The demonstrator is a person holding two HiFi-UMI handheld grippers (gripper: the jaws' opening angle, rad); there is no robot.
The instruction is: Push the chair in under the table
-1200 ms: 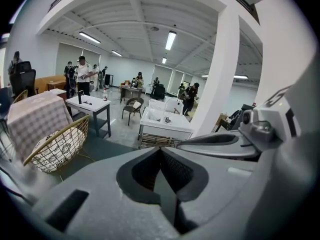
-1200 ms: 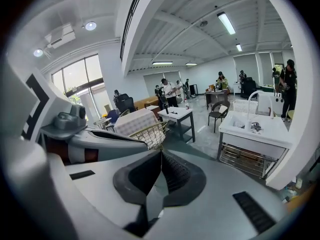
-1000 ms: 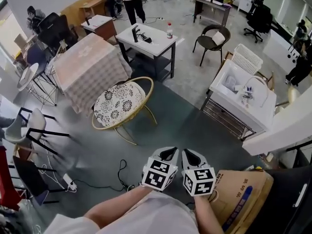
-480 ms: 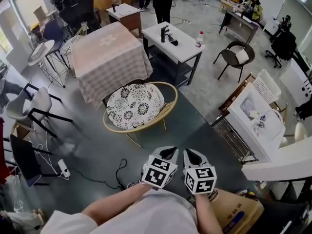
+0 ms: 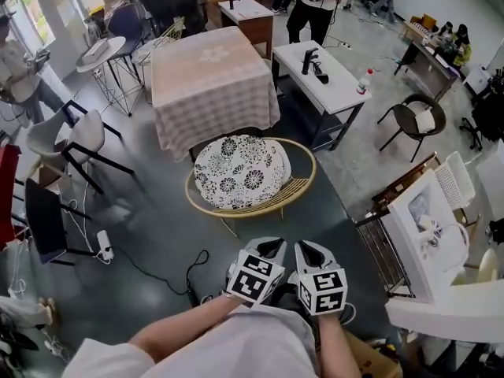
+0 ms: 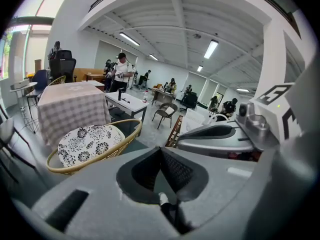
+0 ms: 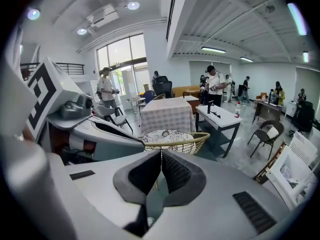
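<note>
**Both grippers closed and empty, short of the chair**

The left gripper (image 5: 266, 250) and the right gripper (image 5: 309, 252) sit side by side at the near edge of the scene, almost touching, both angled down and pointing towards the far side. In each gripper view the two jaws meet in a closed line with nothing caught between them.

The round rattan chair (image 5: 293, 186) stands on the grey floor (image 5: 150, 235) on the far side of the grippers and slightly to the left, clearly apart from both, with bare floor between. A black-and-white patterned cushion (image 5: 240, 172) fills its seat. The chair's near rim faces the grippers; its far edge lies right at the near side of the table with the checked cloth (image 5: 211, 85), where the cloth hangs down. Whether chair and cloth touch cannot be made out.

Right of that table stands a white desk (image 5: 331, 93) with a bottle (image 5: 363, 81) on its right end. A black cable (image 5: 189, 278) trails on the floor just left of the left gripper.
</note>
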